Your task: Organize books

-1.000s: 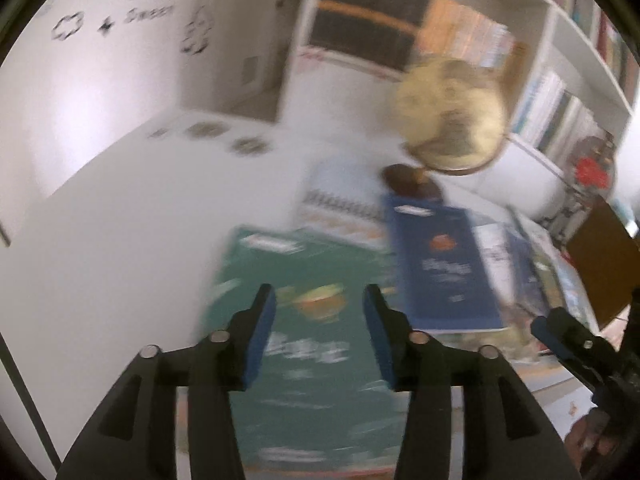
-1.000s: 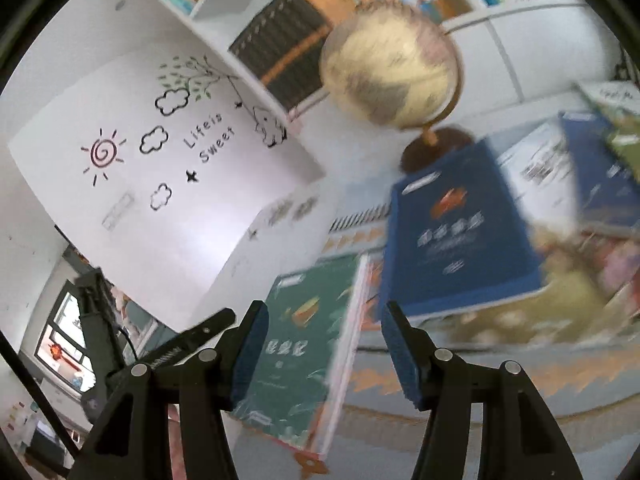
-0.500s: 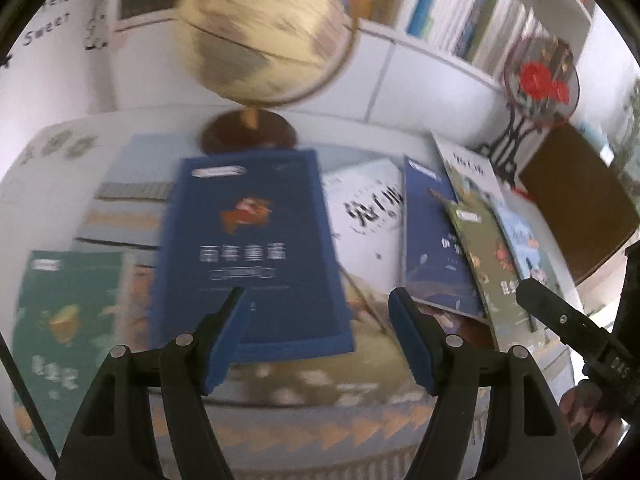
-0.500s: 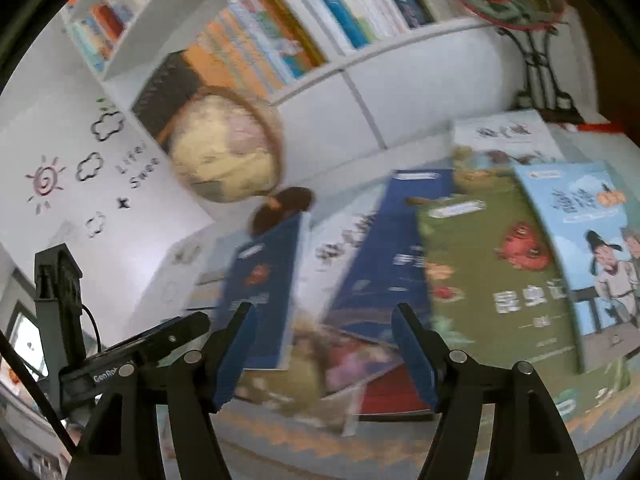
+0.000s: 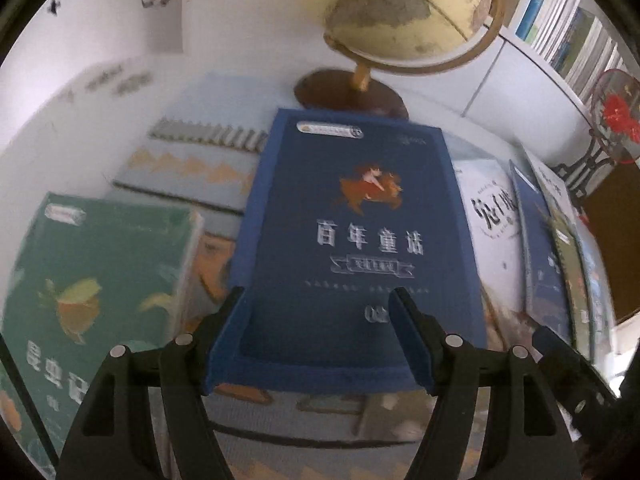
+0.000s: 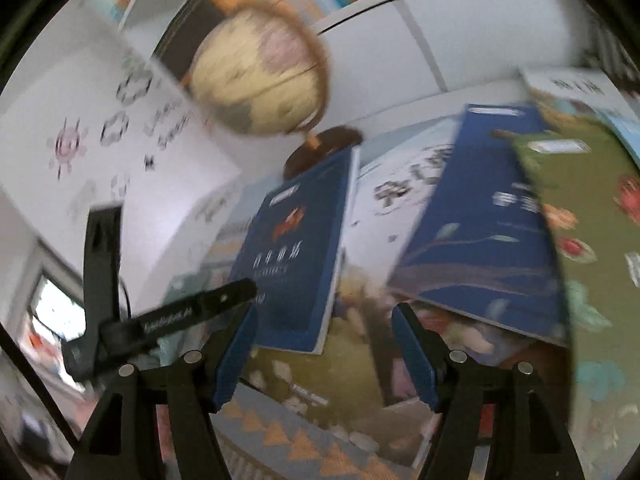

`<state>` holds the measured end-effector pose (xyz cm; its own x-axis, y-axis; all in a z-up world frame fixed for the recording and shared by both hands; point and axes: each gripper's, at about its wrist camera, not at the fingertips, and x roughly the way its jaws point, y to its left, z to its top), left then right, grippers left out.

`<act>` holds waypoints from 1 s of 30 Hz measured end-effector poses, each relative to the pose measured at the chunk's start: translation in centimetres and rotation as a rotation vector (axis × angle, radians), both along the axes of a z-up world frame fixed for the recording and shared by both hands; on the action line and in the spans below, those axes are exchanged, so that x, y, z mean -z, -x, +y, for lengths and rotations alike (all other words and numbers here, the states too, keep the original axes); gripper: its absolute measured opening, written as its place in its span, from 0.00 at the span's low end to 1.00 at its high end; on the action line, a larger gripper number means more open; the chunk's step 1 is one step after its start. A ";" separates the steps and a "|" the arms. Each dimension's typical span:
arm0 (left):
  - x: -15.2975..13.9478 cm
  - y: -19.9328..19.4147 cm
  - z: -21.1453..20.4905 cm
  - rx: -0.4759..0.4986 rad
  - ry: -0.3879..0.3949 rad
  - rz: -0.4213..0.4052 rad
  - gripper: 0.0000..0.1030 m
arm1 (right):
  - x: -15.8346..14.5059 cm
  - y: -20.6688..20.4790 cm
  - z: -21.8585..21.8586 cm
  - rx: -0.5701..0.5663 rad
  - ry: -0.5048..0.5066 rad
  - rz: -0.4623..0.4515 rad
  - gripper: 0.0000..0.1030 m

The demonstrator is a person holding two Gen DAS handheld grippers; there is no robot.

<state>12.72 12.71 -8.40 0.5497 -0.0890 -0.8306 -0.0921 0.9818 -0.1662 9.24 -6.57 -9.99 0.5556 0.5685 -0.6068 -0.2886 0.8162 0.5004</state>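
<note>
left gripper (image 5: 316, 340): jaws apart, nothing pinched. It hangs over the near edge of the blue book (image 5: 360, 240), pads on either side of the lower cover but not pressing on it as far as I can see.

right gripper (image 6: 324, 356): also spread wide and empty. It's aimed at the gap between the blue book and the second blue book (image 6: 484, 232), with a floral cover under its tips. This view is really smeared, so take it loosely.

step: looks like the approach, both claws closing in on the pile, no book picked up yet.

next move: my guess is the left one has to drop lower and get its pads around the near edge of the blue book. The cover is wider than the jaw gap, so it needs the edge, not the flat face.

blue book: dark blue hardback, face up, silver title, small orange figure, pale label near the top. It sits on top of the pile, tilted up a bit on whatever's under it.

green book (image 5: 92, 288): just left of it, flat, lower.

white book (image 5: 492, 216): just right, partly tucked under neighbours.

mat (image 5: 192, 160): pale with orange triangles, under everything.

globe (image 5: 412, 8): right behind the blue book, base close to its far edge, so watch that.

shelves (image 5: 568, 36): far back right, packed with upright books.
</note>
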 end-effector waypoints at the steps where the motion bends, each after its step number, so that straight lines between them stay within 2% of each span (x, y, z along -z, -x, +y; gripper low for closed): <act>1: 0.0 0.0 0.0 -0.007 -0.020 0.006 0.68 | 0.0 -0.1 0.3 -0.011 0.011 -0.004 0.66; 3: 0.2 0.1 0.2 -0.011 -0.018 0.007 0.68 | 0.3 -0.6 0.9 -0.039 0.002 0.014 0.66; 6: 0.2 0.1 0.5 -0.046 -0.068 0.017 0.68 | 1.2 -1.6 1.3 -0.073 -0.076 0.069 0.66; 9: 0.7 -0.2 0.9 -0.017 -0.001 0.025 0.71 | 1.6 -1.9 1.9 -0.071 -0.045 0.065 0.66; 14: 0.5 0.0 0.0 0.054 0.028 0.026 0.73 | 1.4 -2.5 2.3 -0.077 -0.047 0.076 0.69; 17: 0.4 0.5 -0.6 0.086 0.011 0.039 0.73 | 1.4 -2.5 1.9 -0.073 -0.064 0.090 0.69; 23: 0.1 3.4 -2.1 0.155 0.022 0.075 0.73 | 1.3 0.2 -0.1 -0.116 -0.105 0.169 0.73; 27: 0.1 7.2 -3.1 0.226 0.020 0.099 0.73 | 1.4 3.5 -1.7 -0.159 -0.117 0.205 0.73; 30: 0.0 9.9 -3.8 0.283 0.053 0.111 0.73 | 1.9 6.3 -2.6 -0.171 -0.074 0.245 0.73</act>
<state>2.80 8.93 -8.42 0.4029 -0.2708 -0.8743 0.1632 0.9612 -0.2225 2.89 -9.12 -11.87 0.2906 0.6887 -0.6643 -0.2824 0.7251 0.6282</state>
